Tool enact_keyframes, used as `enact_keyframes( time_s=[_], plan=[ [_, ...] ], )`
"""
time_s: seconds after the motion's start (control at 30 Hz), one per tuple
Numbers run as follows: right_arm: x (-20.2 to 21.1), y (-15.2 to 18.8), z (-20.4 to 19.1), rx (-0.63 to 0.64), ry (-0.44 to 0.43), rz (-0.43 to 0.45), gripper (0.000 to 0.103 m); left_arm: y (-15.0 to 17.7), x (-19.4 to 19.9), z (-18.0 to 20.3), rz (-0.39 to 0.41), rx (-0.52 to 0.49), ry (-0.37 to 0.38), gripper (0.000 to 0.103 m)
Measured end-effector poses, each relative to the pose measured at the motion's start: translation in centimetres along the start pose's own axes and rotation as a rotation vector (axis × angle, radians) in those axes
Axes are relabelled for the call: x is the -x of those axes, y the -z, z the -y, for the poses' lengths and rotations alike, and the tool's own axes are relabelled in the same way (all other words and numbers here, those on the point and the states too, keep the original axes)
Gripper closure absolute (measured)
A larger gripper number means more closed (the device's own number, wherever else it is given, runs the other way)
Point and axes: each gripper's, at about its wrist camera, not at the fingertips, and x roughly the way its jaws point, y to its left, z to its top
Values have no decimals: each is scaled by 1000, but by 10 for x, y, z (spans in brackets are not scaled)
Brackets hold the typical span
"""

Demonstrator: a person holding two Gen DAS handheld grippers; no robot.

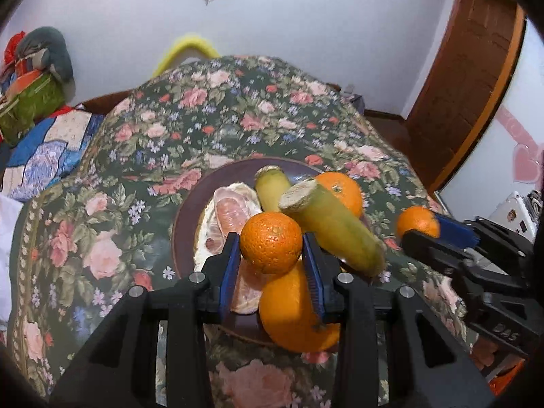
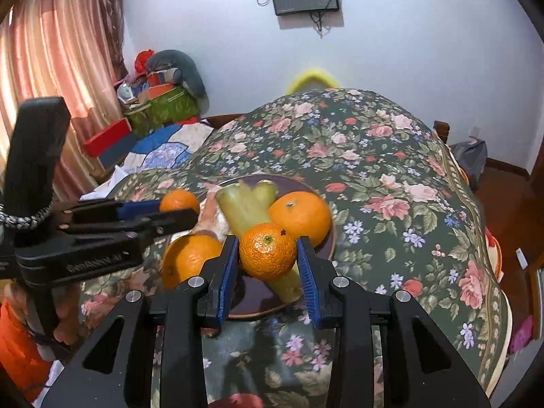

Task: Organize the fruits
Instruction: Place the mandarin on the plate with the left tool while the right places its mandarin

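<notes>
A dark purple plate (image 1: 234,174) (image 2: 252,294) sits on the floral tablecloth. It holds peeled pomelo pieces (image 1: 231,214) (image 2: 211,218), two yellow-green banana-like fruits (image 1: 336,231) (image 2: 238,211) and two large oranges (image 1: 341,192) (image 2: 301,216). Above the plate's near side, my left gripper (image 1: 271,238) (image 2: 178,209) is shut on a small mandarin (image 1: 271,248) (image 2: 179,200). At the plate's right side, my right gripper (image 2: 267,241) (image 1: 420,226) is shut on a second mandarin (image 2: 267,253) (image 1: 417,221). Both mandarins are lifted off the cloth.
The floral tablecloth (image 2: 391,176) drapes over a rounded table that falls away at right. A bed with a patchwork quilt (image 1: 44,149) and piled bags (image 2: 163,102) lies to the left. A wooden door (image 1: 465,78) stands at right. A hand in an orange sleeve (image 2: 20,346) holds the left gripper.
</notes>
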Motion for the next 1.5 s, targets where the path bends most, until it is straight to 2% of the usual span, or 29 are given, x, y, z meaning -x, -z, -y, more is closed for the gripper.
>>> enact_keyframes(
  time_s=[0.13, 0.3, 0.6, 0.73, 0.83, 0.97, 1.33, 1.5],
  plan=[
    [-4, 1, 8, -15, -1, 1, 71, -2, -12, -11, -25, 63, 49, 67],
    [-9, 1, 12, -26, -6, -6, 71, -3, -17, -9, -27, 57, 58, 66],
    [-11, -1, 12, -28, -16, -5, 71, -1, 0, -9, 19, 38, 10, 64],
    [-16, -15, 11, -20, -23, 2, 71, -6, 14, -13, 68, 30, -31, 64],
    [-23, -27, 8, -12, -26, 3, 71, -12, 24, -21, 107, 32, -64, 57],
    [-38, -42, 6, 2, -27, -9, 71, -17, 30, -34, 132, 48, -86, 56],
    [-71, -59, -27, 77, -78, -51, 71, -12, 21, -62, 126, 92, -120, 55],
    [-89, -59, -39, 124, -56, -99, 71, -8, 21, -67, 125, 101, -113, 55]
  ],
)
